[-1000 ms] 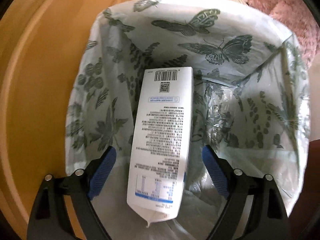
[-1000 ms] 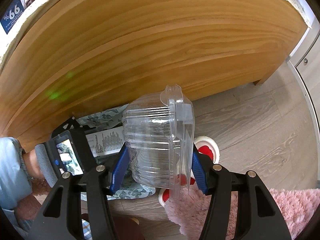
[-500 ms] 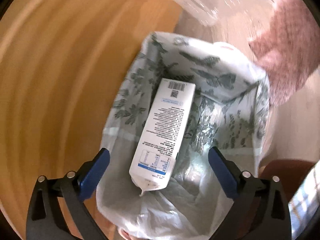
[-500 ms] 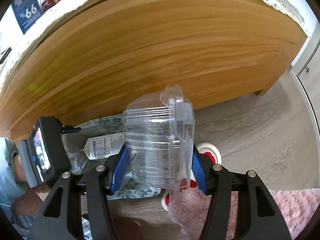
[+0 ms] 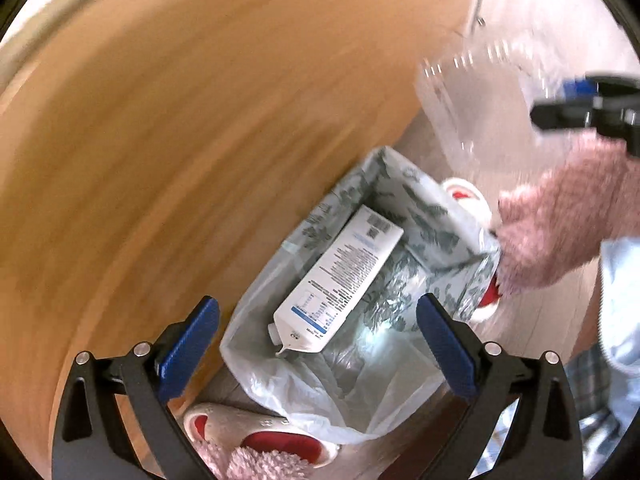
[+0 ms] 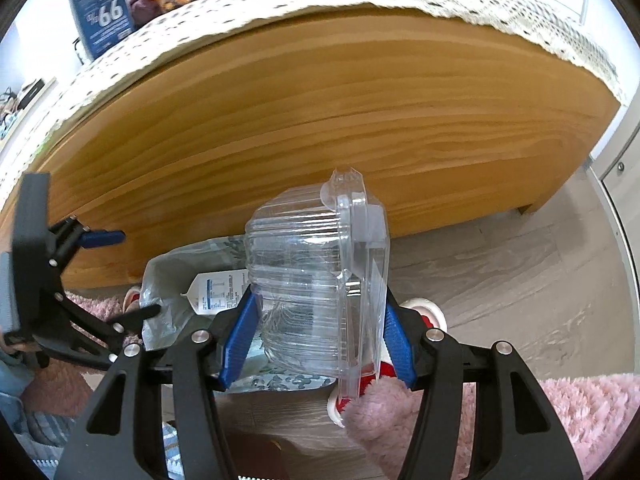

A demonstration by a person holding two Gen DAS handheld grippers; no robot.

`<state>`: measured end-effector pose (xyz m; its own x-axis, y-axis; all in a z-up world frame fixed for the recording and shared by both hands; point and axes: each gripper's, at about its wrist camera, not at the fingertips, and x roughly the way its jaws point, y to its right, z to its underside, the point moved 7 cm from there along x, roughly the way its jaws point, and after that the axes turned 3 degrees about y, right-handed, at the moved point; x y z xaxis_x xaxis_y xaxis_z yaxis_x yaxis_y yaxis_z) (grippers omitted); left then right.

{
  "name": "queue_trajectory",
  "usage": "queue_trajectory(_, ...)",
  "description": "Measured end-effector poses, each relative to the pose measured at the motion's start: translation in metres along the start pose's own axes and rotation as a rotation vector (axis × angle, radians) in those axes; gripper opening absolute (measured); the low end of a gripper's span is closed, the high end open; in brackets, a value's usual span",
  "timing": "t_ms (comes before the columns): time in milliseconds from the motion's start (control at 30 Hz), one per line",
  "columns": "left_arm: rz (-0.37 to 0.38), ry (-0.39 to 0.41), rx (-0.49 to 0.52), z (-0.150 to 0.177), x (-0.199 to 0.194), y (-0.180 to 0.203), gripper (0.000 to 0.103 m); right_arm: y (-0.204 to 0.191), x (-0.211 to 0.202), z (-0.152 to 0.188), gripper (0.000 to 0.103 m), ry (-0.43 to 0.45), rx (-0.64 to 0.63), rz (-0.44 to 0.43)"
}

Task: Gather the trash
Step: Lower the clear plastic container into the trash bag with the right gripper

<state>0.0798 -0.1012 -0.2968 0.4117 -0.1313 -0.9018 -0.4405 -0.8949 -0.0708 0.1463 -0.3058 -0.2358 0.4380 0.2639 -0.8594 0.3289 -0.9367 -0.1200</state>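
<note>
Gripping the clear plastic box (image 6: pixel 316 284) between its pads, the right gripper (image 6: pixel 316 340) hangs above and just beside the lined bin (image 6: pixel 168 300), whose mouth lies lower left, where a carton (image 5: pixel 340 280) rests beneath the left gripper (image 5: pixel 318 344), jaws wide and empty.

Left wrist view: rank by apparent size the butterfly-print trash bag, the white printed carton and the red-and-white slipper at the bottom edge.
1. Butterfly-print trash bag
2. White printed carton
3. Red-and-white slipper, partly hidden by the gripper, so its rank against the carton is unsure.
</note>
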Motion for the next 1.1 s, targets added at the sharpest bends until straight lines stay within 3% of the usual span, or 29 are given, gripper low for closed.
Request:
queue_trajectory(600, -0.037, 0.15, -0.293, 0.029, -0.082, -0.042, 0.096, -0.057, -0.014, 0.005, 0.057, 0.008, -0.223, -0.027)
queue_trajectory(933, -0.009, 0.173, -0.439, 0.053, -0.084, -0.068, 0.096, -0.103, 0.002, 0.011, 0.057, -0.062, -0.408, -0.078)
queue_trajectory(1100, -0.03, 0.159, -0.466, 0.062, -0.079, -0.075, 0.096, -0.127, 0.019, 0.017, 0.057, -0.123, -0.506, -0.135)
